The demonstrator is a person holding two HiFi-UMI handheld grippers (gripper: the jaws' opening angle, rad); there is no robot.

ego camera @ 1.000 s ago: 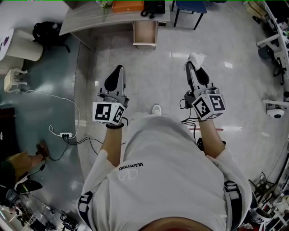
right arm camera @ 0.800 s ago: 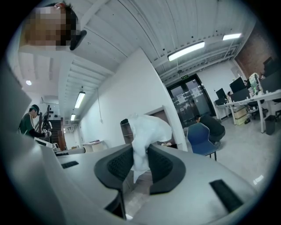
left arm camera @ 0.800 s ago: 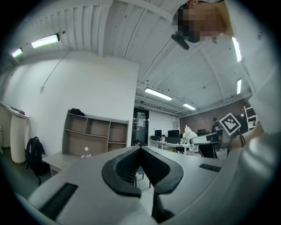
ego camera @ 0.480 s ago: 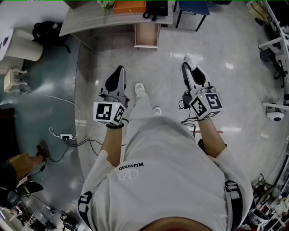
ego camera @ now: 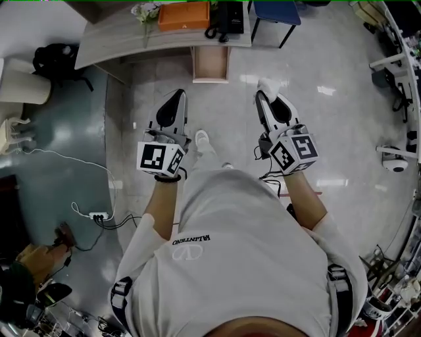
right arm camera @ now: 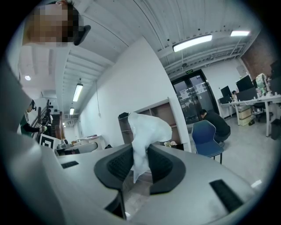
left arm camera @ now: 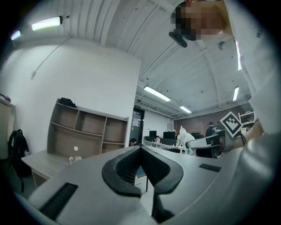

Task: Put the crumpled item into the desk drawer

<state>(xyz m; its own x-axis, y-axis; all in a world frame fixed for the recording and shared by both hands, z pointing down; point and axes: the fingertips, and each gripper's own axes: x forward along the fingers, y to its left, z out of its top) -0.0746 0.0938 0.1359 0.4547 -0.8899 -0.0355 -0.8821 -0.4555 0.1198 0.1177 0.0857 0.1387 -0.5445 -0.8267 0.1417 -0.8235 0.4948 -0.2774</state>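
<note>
A crumpled white item (ego camera: 268, 85) sticks out from the tip of my right gripper (ego camera: 264, 97), which is shut on it. The right gripper view shows the same white wad (right arm camera: 147, 129) pinched between the dark pads (right arm camera: 161, 165) and bulging above them. My left gripper (ego camera: 176, 99) is held level beside it, its jaws together with nothing between them (left arm camera: 141, 150). Ahead on the floor stands the desk (ego camera: 125, 36), with its open drawer (ego camera: 210, 64) pulled out toward me. Both grippers are still well short of the drawer.
On the desk lie an orange box (ego camera: 185, 14), a black phone (ego camera: 230, 16) and small flowers (ego camera: 146, 10). A blue chair (ego camera: 276, 10) stands right of the desk. A backpack (ego camera: 56, 59) and cables (ego camera: 99, 214) lie at the left. A person crouches near the chair (right arm camera: 217, 125).
Both grippers have travelled forward toward the desk with the person's step; the desk and drawer now sit closer. The right grip on the white item is unchanged.
</note>
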